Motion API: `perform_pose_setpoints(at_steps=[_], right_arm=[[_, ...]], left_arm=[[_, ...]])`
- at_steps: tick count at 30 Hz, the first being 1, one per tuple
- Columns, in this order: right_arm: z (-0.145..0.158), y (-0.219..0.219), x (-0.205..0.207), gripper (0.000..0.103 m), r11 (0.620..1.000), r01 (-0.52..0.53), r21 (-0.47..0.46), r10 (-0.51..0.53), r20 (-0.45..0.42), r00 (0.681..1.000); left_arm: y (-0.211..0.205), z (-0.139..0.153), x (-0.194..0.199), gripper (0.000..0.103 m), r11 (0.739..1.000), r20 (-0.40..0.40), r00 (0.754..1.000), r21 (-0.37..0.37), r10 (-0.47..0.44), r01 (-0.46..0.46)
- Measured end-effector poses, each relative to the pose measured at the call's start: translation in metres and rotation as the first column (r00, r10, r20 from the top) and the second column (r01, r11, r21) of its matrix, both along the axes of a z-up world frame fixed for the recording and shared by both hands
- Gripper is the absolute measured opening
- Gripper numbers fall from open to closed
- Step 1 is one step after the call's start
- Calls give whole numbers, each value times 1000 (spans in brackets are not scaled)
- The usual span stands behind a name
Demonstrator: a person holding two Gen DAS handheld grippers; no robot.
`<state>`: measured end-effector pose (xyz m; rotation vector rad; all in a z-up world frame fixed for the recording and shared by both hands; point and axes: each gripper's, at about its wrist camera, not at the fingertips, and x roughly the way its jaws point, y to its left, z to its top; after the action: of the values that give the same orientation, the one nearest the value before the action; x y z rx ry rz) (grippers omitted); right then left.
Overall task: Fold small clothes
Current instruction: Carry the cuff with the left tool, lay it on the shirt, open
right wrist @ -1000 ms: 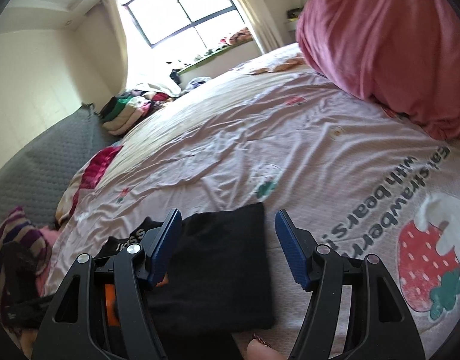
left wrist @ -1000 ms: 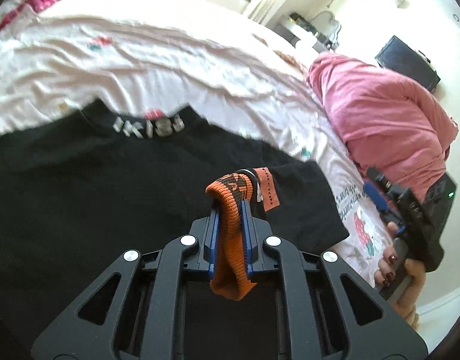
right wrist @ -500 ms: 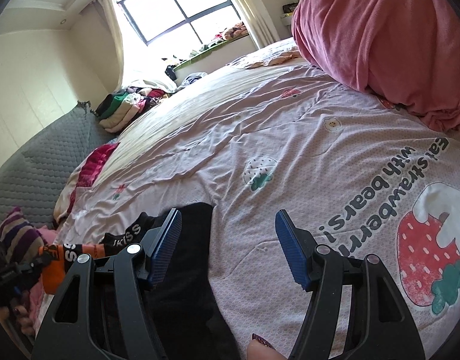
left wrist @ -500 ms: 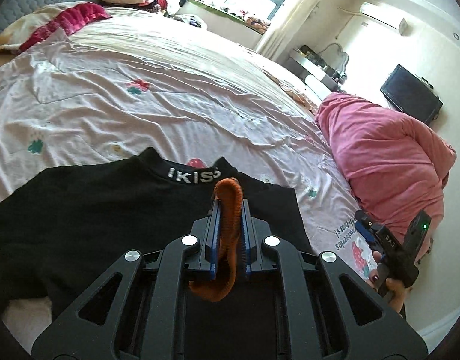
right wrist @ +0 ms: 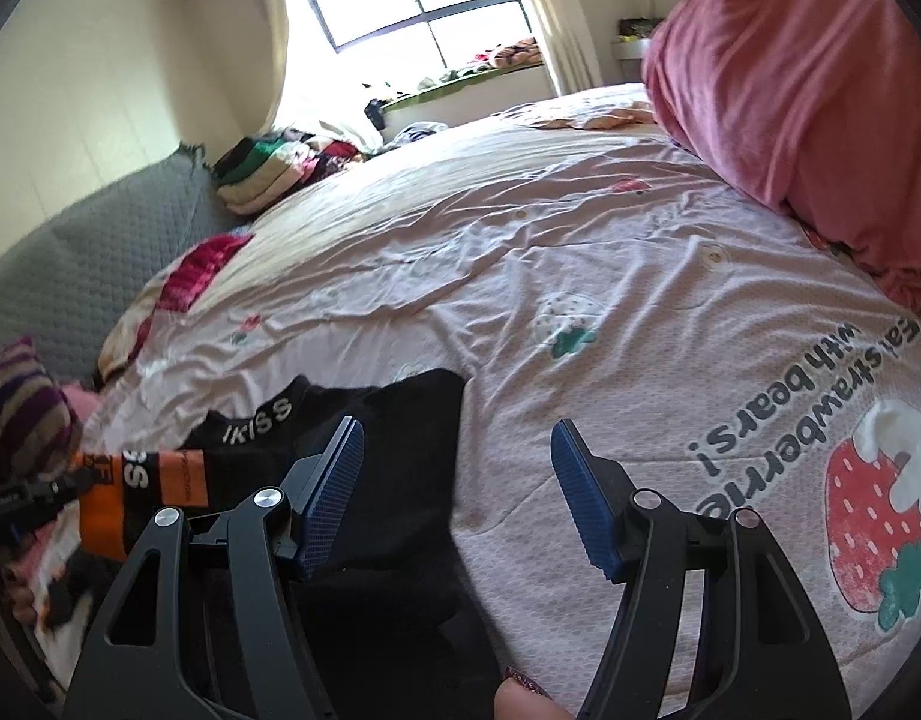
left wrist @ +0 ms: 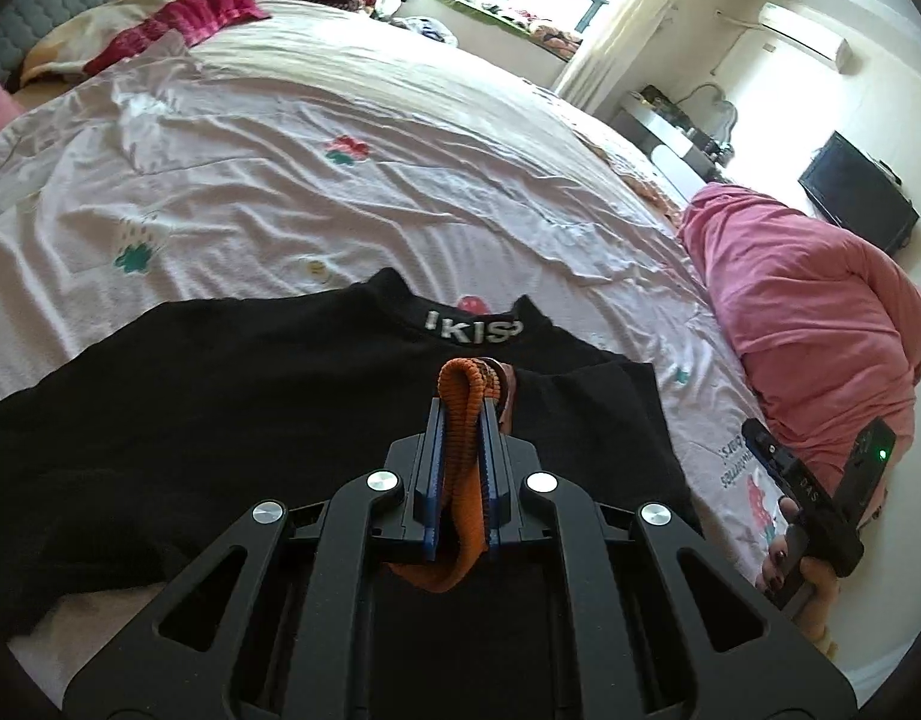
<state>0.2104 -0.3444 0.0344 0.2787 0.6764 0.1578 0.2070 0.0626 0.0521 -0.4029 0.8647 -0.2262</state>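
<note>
A black top (left wrist: 232,396) with white "IKISS" on its collar lies on the bed; it also shows in the right wrist view (right wrist: 394,480). My left gripper (left wrist: 460,414) is shut on the orange cuff (left wrist: 460,450) of its sleeve and holds it above the garment's middle. In the right wrist view the orange cuff (right wrist: 142,492) shows at the left, held by the left gripper (right wrist: 70,486). My right gripper (right wrist: 454,480) is open and empty over the top's right edge; it also shows in the left wrist view (left wrist: 754,438).
The pink strawberry-print bedsheet (right wrist: 580,252) covers the bed. A pink duvet heap (left wrist: 808,300) lies at the right. Folded clothes (right wrist: 268,174) are stacked at the far end by the window. A grey quilted headboard (right wrist: 70,276) is at the left.
My left gripper has lifted and pulled back with the orange cuff, so more of the bed shows. My right gripper has drawn away from the black fabric, then tilted up slightly.
</note>
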Motion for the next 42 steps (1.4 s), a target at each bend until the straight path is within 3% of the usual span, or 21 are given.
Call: perform_pose_setpoints(at_steps=[8,12,16,18,20,27,33,37,42], right_arm=[[-6,21,0,63,996,-32,-86,31,-14,999],[-12,34,2,63,982,-37,-187,31,-34,999],[-20,50,2,60,968,-111,-226,97,-75,992],[-24,55,2,50,964,-152,-220,134,-98,986],[-29,64,1,47,953,-205,-223,182,-119,976],[-47,91,-3,44,908,-323,-266,274,-206,939],[-60,98,-4,44,895,-328,-303,259,-245,934],[-59,94,-6,45,907,-325,-270,263,-240,934],[-54,91,-10,47,914,-330,-237,278,-227,933]], left_arm=[[26,-27,10,4,998,-82,995,-8,57,-58],[31,-32,12,4,998,-94,993,2,68,-68],[33,-33,13,5,997,-101,992,26,73,-71],[35,-35,13,5,997,-112,991,26,79,-76],[37,-35,12,5,996,-116,990,33,86,-82],[40,-20,5,5,991,-76,990,79,117,-111],[19,-17,5,5,993,-61,996,103,58,-52],[-3,-35,10,6,989,-111,994,147,11,5],[-20,-63,11,18,972,-195,981,231,-7,53]])
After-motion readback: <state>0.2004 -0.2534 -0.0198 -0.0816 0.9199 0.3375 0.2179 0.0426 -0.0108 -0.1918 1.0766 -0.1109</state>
